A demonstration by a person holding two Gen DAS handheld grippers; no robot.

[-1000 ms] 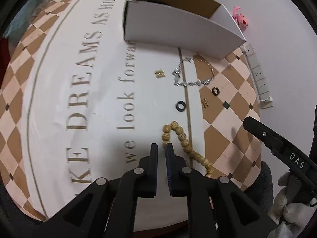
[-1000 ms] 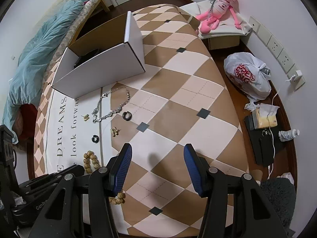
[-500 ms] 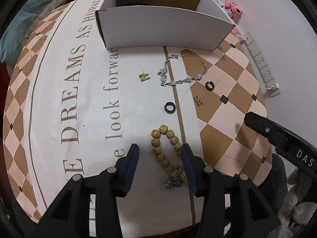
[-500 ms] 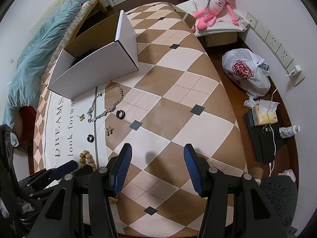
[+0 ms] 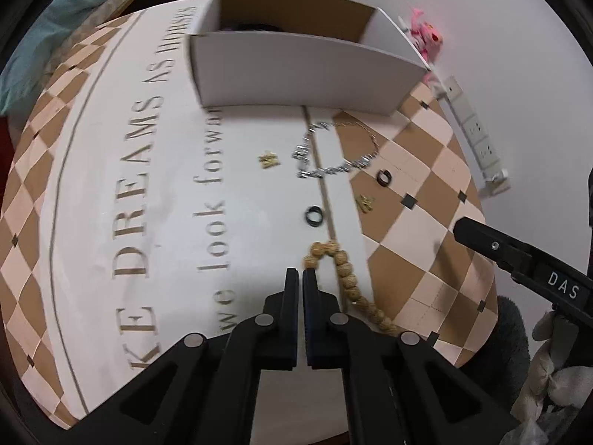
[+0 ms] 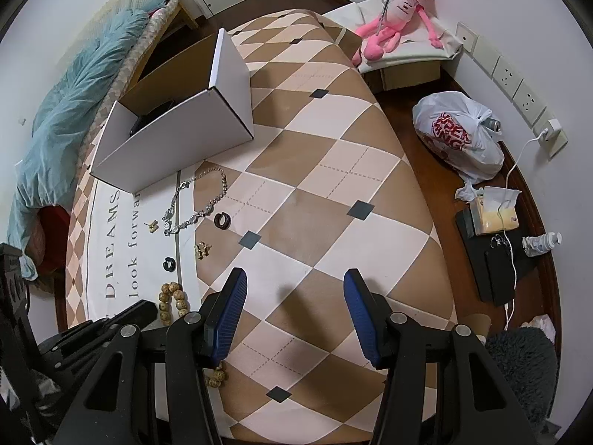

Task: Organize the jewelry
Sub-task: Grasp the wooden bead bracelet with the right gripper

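Left hand-held gripper point(image 5: 300, 278) w/ black arms & blue pads: jaws just snapped closed, pads together, nothing visibly pinched between them. The tan wooden-bead bracelet point(image 5: 343, 274) lies just beside its right pad on the counter, whether it touches can't tell; strand trails back under the gripper arm.

Right hand-held gripper point(image 6: 294, 296): jaws parted wide, nothing between, hovering over the brown/cream diamond-check cloth counter point(image 6: 333, 170).

Rest of jewelry on the counter btwn bracelet & the open white cardboard box point(image 6: 174, 137):
- silver chain necklace point(image 6: 196, 200) looped just in front of the box
- black ring point(image 5: 314, 216) on the white lettered strip, near the bead loop
- 2nd black ring point(image 6: 222, 220) on check cloth, near the necklace's end
- small gold earring point(image 5: 269, 159) left of necklace
- 2nd gold earring point(image 5: 365, 203) on check part, btwn the two rings

Box holds something dark, can't make it out. Pink plush toy point(image 6: 396, 15) on a white-covered stand past the counter's far end; white plastic bag w/ red print point(image 6: 457, 133) on the floor
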